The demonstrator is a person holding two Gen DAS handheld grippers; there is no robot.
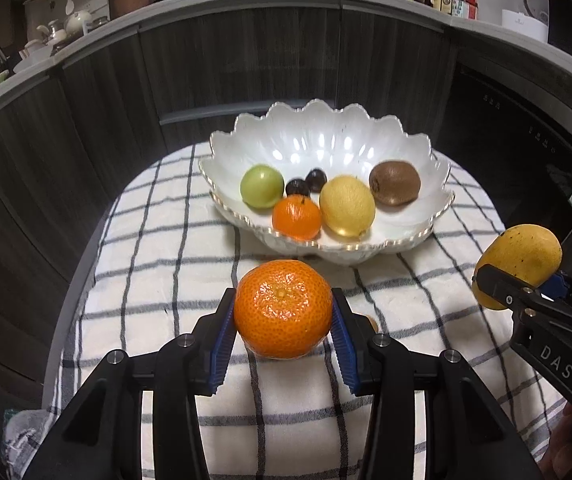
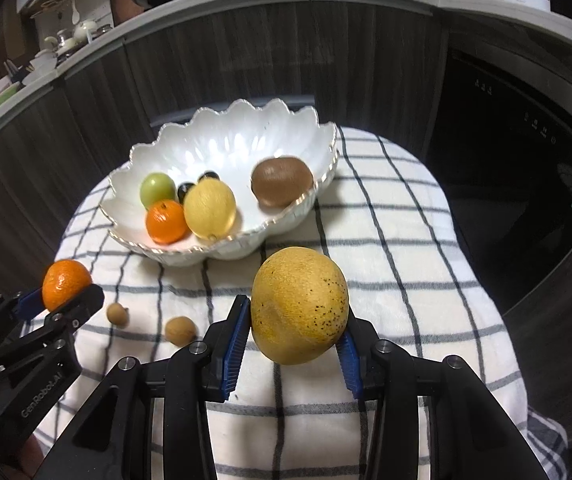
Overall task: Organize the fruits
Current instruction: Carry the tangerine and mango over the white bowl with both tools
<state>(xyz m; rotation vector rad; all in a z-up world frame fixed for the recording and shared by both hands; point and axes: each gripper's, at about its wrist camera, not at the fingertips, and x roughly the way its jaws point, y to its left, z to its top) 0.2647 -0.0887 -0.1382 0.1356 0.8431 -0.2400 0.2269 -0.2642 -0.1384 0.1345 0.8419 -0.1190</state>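
Your checked white-and-grey cloth (image 2: 406,240) spreads under both tongs, its near edge cut off behind the black arms. Ahead of both tongs sits the white scalloped bowl with a gilt rim (image 1: 426,152); it lies straight beyond your left tongs (image 1: 283,312) and ahead-left of your right tongs (image 2: 298,320).

Your right tongs are clamped on the speckled yellow mango (image 2: 300,306), held clear above the cloth; its lower side hides the right pad's contact. Your left tongs hold the large orange mandarin (image 1: 283,309), blue pads pressing both flanks.

In the bowl, beyond the mandarin, you have a pale yellow lemon (image 1: 347,206), a brown fuzzy kiwi (image 1: 394,183), a round green fruit (image 1: 261,186), a small orange mandarin (image 1: 297,217) and two dark round fruits (image 1: 306,184), half hidden and hard to name.

Between your two tongs, two small tan round fruits (image 2: 147,322) lie on the cloth; what kind they are is unclear.
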